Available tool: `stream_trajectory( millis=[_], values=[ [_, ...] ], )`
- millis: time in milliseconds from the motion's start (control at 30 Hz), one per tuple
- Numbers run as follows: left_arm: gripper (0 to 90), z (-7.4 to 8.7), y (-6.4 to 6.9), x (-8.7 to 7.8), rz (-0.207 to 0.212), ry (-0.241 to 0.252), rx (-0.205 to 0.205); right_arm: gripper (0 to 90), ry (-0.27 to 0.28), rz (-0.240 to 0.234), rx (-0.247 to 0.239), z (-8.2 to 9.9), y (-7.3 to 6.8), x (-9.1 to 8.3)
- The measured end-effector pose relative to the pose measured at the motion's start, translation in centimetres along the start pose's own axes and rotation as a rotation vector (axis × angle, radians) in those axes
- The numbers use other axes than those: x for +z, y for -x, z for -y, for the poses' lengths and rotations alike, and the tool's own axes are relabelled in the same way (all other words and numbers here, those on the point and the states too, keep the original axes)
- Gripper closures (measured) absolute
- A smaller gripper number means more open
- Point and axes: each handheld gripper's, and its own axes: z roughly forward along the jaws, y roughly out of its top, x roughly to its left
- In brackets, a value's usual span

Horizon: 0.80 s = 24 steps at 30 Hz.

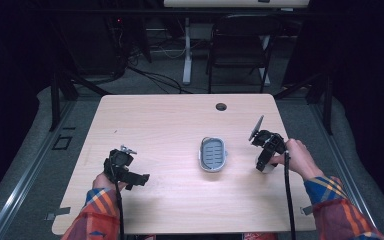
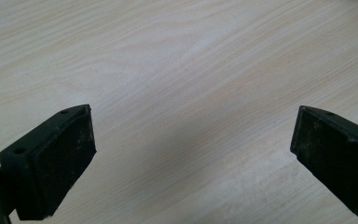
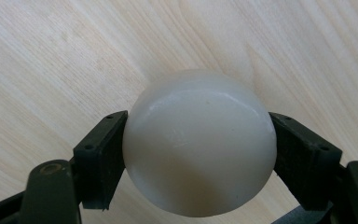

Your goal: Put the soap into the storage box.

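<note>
The right gripper (image 1: 266, 167) is clamped on a white rounded piece of soap (image 3: 199, 142), which sits squarely between its two black jaws, one pad pressed against each side. In the right gripper view the soap bulges out above and in front of the jaws, with the pale wooden table (image 3: 51, 56) behind it. In the high view this gripper points down toward the tabletop at the right side of the table (image 1: 180, 120), and the white soap (image 1: 268, 169) shows at its lower end, close to the surface; whether it touches the wood cannot be told. Just to its left, near the middle of the table, lies an oval grey soap dish (image 1: 213, 154) with a ridged floor, apart from the gripper. The left gripper (image 1: 141, 179) rests at the table's left side, well apart from the dish, its jaws spread wide with only bare wood between them.
</note>
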Motion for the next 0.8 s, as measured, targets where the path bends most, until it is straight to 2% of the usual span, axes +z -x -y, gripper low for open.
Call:
stream_trajectory(
  millis=[167, 233, 300, 600, 800],
  values=[
    [0.0, 0.0, 0.0, 0.0, 0.002, 0.001, 0.004, 24.2, 0.015, -0.004, -0.014, -0.6, -0.2, -0.2],
    [0.0, 0.0, 0.0, 0.0, 0.003, 0.001, 0.003, 24.2, -0.002, -0.004, -0.024, -0.9, -0.3, -0.5],
    [0.0, 0.0, 0.0, 0.0, 0.003, 0.001, 0.002, 24.2, 0.027, -0.005, -0.018, -1.3, -0.6, -0.5],
    [0.0, -0.1, 0.0, 0.0, 0.002, -0.001, 0.005, 24.2, 0.011, 0.008, -0.053, -2.7, -0.9, -1.6],
    [0.0, -0.1, 0.1, 0.0, 0.002, 0.0, 0.006, 24.2, 0.025, 0.009, -0.06, -3.5, -1.2, -2.1]
  ],
)
